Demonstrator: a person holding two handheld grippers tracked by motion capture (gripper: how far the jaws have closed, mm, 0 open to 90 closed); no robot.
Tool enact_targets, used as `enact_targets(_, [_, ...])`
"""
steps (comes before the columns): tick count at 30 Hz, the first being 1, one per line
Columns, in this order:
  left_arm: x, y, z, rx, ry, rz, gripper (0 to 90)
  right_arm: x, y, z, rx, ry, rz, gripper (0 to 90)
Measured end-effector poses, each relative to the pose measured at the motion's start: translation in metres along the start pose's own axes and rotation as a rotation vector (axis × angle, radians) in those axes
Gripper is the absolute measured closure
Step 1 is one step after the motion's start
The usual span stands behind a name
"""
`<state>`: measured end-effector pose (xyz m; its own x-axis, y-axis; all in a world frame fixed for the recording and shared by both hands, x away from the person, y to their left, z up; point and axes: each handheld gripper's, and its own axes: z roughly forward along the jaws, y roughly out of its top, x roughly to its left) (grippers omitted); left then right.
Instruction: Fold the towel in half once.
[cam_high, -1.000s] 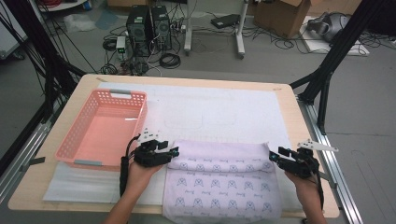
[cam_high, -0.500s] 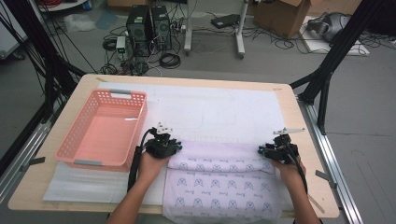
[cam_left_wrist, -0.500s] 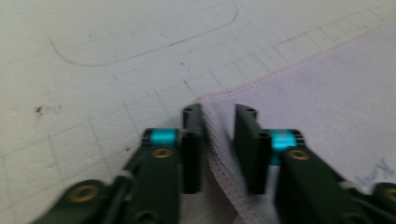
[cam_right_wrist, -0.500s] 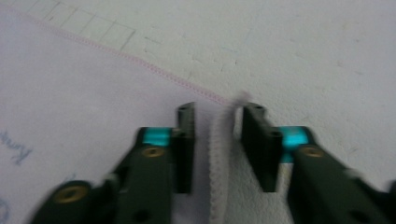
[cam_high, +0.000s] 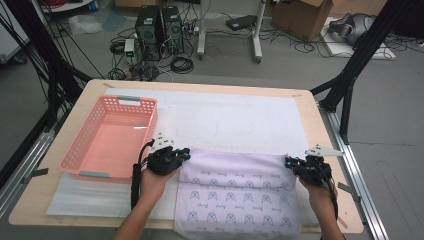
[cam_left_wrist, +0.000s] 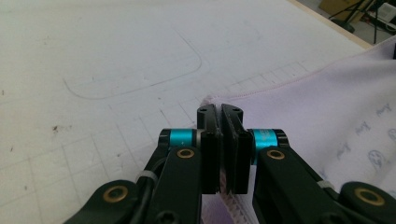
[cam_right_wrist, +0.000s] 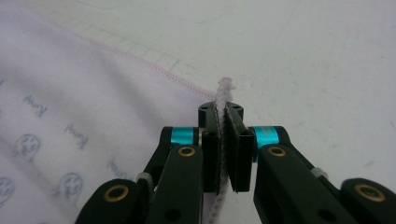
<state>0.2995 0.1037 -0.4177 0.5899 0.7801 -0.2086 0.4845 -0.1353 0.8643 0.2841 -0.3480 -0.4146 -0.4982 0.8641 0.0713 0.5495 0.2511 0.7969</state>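
Observation:
A pale lilac cloth (cam_high: 235, 195) with small printed figures lies flat at the table's front middle. My left gripper (cam_high: 185, 154) sits at its far left corner and my right gripper (cam_high: 289, 161) at its far right corner. In the left gripper view the jaws (cam_left_wrist: 219, 112) have just been closing and now pinch the hemmed corner of the cloth (cam_left_wrist: 327, 107). The right gripper view shows the same: that gripper (cam_right_wrist: 220, 109) has just closed, with the cloth (cam_right_wrist: 70, 84) edge squeezed between its pads and poking out past the tips.
A pink plastic basket (cam_high: 129, 101) stands on the table's left, close beside my left hand. A white gridded mat (cam_high: 230, 117) covers the table beyond the cloth. Black frame legs, computers and cables stand on the floor behind the table.
Both grippers reached inward to the cloth's far corners and closed on them, then drew slightly back toward the person. The cloth's far edge now lies stretched straight between them.

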Motion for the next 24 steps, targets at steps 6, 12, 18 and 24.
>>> enact_targets(6, [-0.007, -0.013, -0.017, -0.048, -0.058, -0.008, 85.4, 0.011, -0.01, -0.019, -0.044, 0.008, -0.018, 85.0])
enact_targets(12, [-0.014, -0.027, -0.032, -0.056, -0.066, -0.012, 85.3, 0.021, -0.021, -0.032, -0.066, 0.022, -0.015, 84.2])
enact_targets(18, [-0.024, -0.044, -0.047, -0.048, -0.078, -0.01, 85.0, 0.031, -0.034, -0.05, -0.073, 0.041, -0.014, 83.5])
enact_targets(24, [-0.029, -0.059, -0.06, -0.03, -0.082, -0.016, 84.8, 0.039, -0.05, -0.062, -0.056, 0.08, -0.054, 83.6])
